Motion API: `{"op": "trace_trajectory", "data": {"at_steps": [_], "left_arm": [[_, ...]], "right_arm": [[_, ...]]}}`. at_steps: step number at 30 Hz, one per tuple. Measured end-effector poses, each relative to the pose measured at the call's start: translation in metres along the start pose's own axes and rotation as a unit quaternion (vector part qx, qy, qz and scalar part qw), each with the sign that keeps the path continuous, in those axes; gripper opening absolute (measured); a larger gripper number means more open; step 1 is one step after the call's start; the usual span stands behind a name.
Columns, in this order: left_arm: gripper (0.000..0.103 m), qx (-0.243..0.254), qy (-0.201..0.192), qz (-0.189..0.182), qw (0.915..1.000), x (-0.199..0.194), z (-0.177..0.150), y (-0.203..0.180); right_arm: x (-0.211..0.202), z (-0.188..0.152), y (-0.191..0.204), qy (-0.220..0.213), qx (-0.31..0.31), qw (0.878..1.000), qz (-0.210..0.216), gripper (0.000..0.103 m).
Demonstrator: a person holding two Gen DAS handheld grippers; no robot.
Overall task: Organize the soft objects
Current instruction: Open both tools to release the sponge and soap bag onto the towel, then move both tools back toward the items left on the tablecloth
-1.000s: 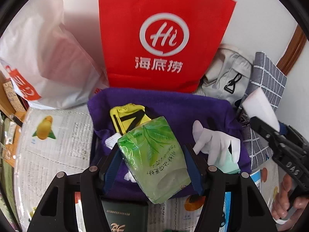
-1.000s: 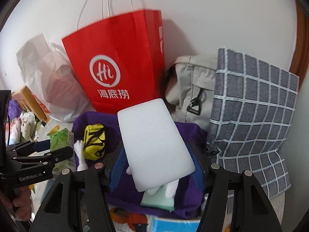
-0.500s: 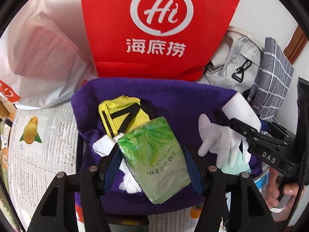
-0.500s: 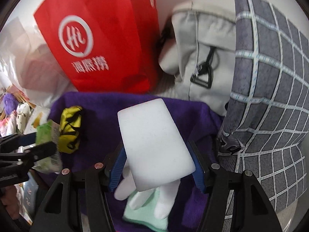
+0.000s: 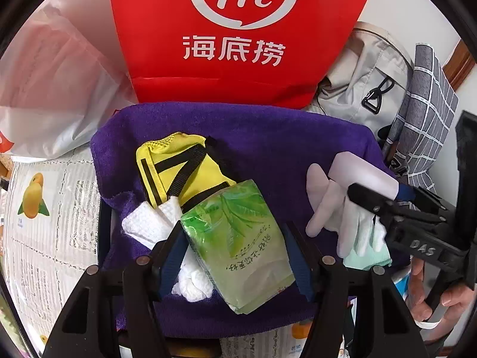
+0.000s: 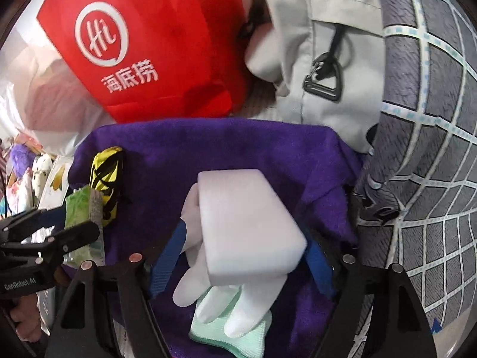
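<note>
Left gripper (image 5: pixel 235 247): my jaws are clamped on the green tissue pack (image 5: pixel 238 247), just above the purple towel (image 5: pixel 268 137).
Right gripper (image 6: pixel 244 247): its jaws have just been opening; the white sponge block (image 6: pixel 250 223) sits between them, the pads no longer pressing, over the white glove (image 6: pixel 205 283).
Handling: I judge both light and squashy. The pack's film looks slippery, so I'd grip its long sides mid-body.
Nearby: yellow pouch (image 5: pixel 179 170), red bag (image 5: pixel 238 29).

Left gripper (image 5: pixel 235 244) clamping green tissue pack (image 5: pixel 238 244) over purple towel (image 5: pixel 268 143) — yellow pouch (image 5: pixel 176 167), white glove (image 5: pixel 331 208) alongside
</note>
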State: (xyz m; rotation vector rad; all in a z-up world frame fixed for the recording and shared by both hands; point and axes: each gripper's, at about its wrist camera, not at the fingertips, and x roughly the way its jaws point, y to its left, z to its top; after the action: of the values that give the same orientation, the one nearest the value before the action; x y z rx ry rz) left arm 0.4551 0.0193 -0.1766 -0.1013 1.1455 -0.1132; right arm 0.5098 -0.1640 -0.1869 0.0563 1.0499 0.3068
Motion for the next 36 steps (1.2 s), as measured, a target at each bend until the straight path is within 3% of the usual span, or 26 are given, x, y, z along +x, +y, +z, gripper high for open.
{"op": "trace_trajectory", "data": {"at_steps": [3,9,14,16,19,26,36], "left_arm": [[0.069,-0.014,0.006,-0.012,0.9998,0.003,0.004,0.003],[0.07,-0.034,-0.002,-0.027,0.9991,-0.007,0.004,0.009],[0.07,-0.04,-0.02,-0.002,0.999,-0.018,0.005,0.015],[0.07,-0.036,-0.029,0.017,0.9988,-0.024,0.005,0.017],[0.07,-0.032,-0.038,0.018,0.9986,-0.033,0.005,0.017],[0.069,-0.03,-0.069,0.012,0.9971,-0.074,-0.018,0.009],[0.069,-0.022,-0.085,0.014,0.996,-0.13,-0.095,0.016]], "right_arm": [[-0.009,0.0,-0.003,-0.013,0.008,1.0,0.012,0.077],[-0.036,0.003,-0.002,-0.052,0.014,0.998,0.016,0.077],[-0.059,0.003,0.0,-0.078,0.01,0.997,0.018,0.077],[-0.069,0.0,0.005,-0.092,0.002,0.996,0.007,0.077],[-0.086,-0.01,0.011,-0.108,-0.01,0.994,-0.012,0.076],[-0.114,-0.06,0.039,-0.098,-0.056,0.993,-0.031,0.052],[-0.127,-0.152,0.072,-0.059,-0.069,0.996,-0.018,0.036]]}}
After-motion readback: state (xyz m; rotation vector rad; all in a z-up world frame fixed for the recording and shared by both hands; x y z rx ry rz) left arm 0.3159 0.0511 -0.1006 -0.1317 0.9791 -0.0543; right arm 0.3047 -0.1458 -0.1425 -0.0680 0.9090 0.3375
